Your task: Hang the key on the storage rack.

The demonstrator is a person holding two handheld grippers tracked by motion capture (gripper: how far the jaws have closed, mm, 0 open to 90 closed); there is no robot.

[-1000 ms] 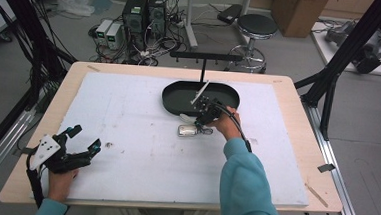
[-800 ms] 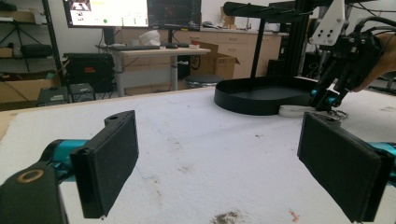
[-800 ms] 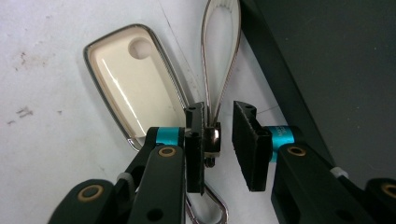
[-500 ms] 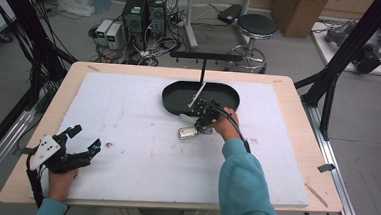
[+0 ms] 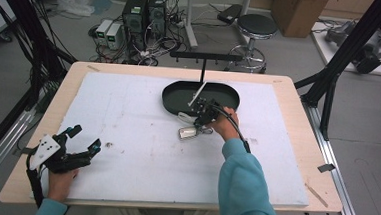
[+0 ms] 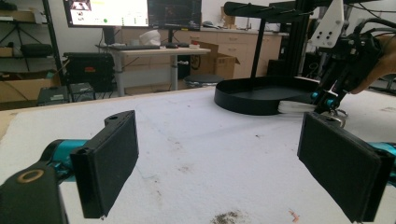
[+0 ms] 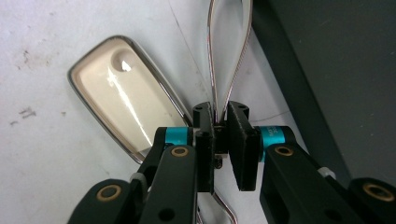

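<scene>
The right tool (image 7: 220, 135) is clenched on the thin wire loop (image 7: 227, 51) beside a cream, chrome-rimmed object (image 5: 187, 133) lying on the desk (image 5: 127, 123) just before the black tray (image 5: 177, 94) (left tool (image 5: 78, 145) released, idle), so the slick wire could slip or twist free.

Right gripper (image 5: 201, 119) shifted slightly back from black tray (image 5: 177, 94), dragging cream dish (image 5: 187, 133) along.

Left gripper (image 6: 217, 161) low over white surface (image 6: 196, 140), jaws wide apart, nothing between. Beyond: black tray (image 6: 261, 95); other gripper (image 6: 343, 70) tipped down beside it.
</scene>
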